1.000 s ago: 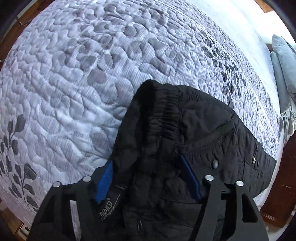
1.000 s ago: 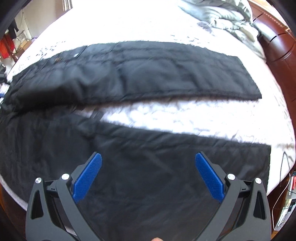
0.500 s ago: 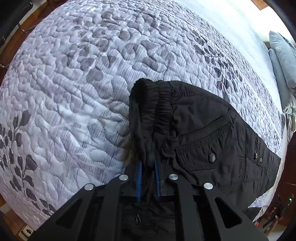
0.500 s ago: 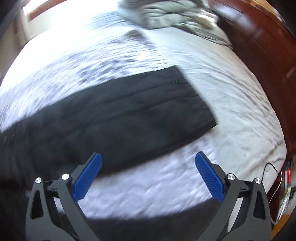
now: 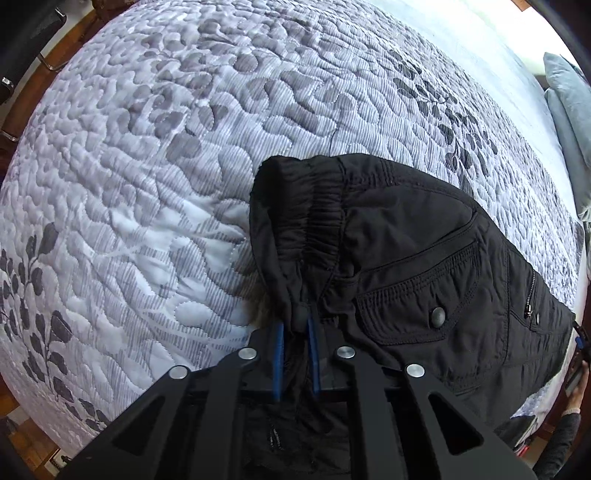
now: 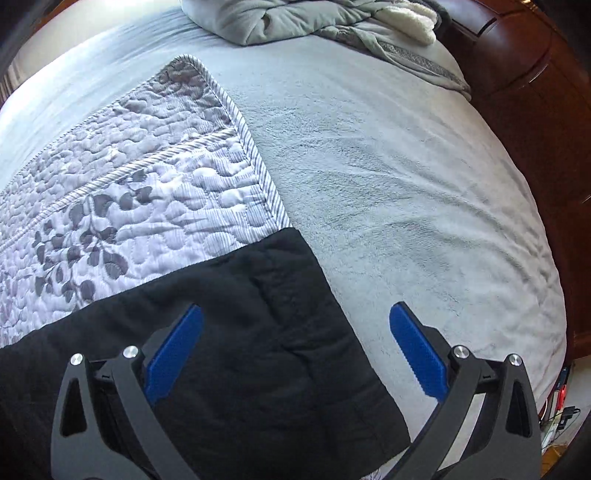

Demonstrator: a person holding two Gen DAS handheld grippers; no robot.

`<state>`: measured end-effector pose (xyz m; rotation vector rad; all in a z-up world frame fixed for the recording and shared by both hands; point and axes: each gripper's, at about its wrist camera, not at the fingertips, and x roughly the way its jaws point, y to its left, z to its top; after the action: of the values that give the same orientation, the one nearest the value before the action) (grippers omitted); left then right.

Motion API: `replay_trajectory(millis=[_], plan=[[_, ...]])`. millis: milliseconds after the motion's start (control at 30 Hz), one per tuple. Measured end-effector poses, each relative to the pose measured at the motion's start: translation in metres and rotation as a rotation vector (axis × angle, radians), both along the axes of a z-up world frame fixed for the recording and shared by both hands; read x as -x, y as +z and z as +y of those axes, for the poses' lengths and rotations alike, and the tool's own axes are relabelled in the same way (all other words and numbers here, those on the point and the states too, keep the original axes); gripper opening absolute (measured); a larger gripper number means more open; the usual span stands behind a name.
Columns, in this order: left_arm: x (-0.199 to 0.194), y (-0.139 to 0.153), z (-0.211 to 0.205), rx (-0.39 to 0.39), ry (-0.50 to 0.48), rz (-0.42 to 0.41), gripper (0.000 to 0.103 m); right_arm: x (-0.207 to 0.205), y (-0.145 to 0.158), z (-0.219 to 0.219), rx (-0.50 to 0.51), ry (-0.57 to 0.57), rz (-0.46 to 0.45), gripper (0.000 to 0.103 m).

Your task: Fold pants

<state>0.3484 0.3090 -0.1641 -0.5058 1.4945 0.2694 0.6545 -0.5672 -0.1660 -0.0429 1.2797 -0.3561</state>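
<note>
Black pants (image 5: 406,251) lie on a quilted grey leaf-print bedspread (image 5: 166,166). In the left wrist view my left gripper (image 5: 295,325) is shut on a bunched fold of the elastic waistband, which stands up above the quilt; a snap pocket (image 5: 436,317) lies to the right. In the right wrist view my right gripper (image 6: 295,339) is open, hovering over the hem end of a pant leg (image 6: 258,332) that lies flat, with the hem edge between the blue fingers (image 6: 413,347).
A grey fleece blanket (image 6: 406,184) covers the bed to the right of the quilt (image 6: 129,184). Crumpled grey bedding (image 6: 314,22) lies at the far end. A dark wooden bed frame (image 6: 535,110) borders the right side. Grey pillows (image 5: 569,110) lie at the right edge.
My left gripper closed on the waistband and keeps hold of it. My right gripper swung right, from over the two spread legs to the hem end of one leg, staying open.
</note>
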Motion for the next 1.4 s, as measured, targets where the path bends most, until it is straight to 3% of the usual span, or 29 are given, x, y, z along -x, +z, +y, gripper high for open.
replay_trajectory(millis=[133,200,267,367,467,733,1000,1300,1400], plan=[[-0.009,-0.004,-0.013,-0.033,-0.012,0.017,0.011,-0.009,-0.025,-0.003,0.011,-0.003,0.050,0.099],[-0.012,-0.006,-0.017,-0.035,-0.004,0.024,0.011,-0.004,-0.024,-0.004,-0.040,0.008,0.021,0.076],[-0.014,-0.007,-0.020,-0.038,0.005,0.031,0.012,-0.001,-0.023,-0.009,-0.114,-0.039,0.016,0.045],[-0.020,-0.007,-0.027,-0.064,-0.006,0.033,0.012,0.005,-0.014,-0.010,-0.176,-0.048,-0.010,0.015],[-0.024,-0.002,-0.032,-0.086,-0.018,0.031,0.011,0.013,-0.001,0.001,-0.135,-0.001,-0.021,0.011],[-0.028,0.023,-0.054,-0.147,-0.058,-0.023,0.009,0.064,0.080,0.029,-0.089,0.137,-0.209,0.009],[0.018,0.081,-0.060,-0.099,-0.043,-0.202,0.008,0.197,0.165,0.013,-0.163,0.166,-0.459,0.009],[0.141,0.125,-0.039,0.020,-0.005,-0.404,0.009,0.344,0.165,-0.044,-0.279,0.068,-0.653,0.009],[0.178,0.124,-0.035,0.037,-0.004,-0.409,0.009,0.386,0.152,-0.059,-0.309,0.020,-0.655,0.009]])
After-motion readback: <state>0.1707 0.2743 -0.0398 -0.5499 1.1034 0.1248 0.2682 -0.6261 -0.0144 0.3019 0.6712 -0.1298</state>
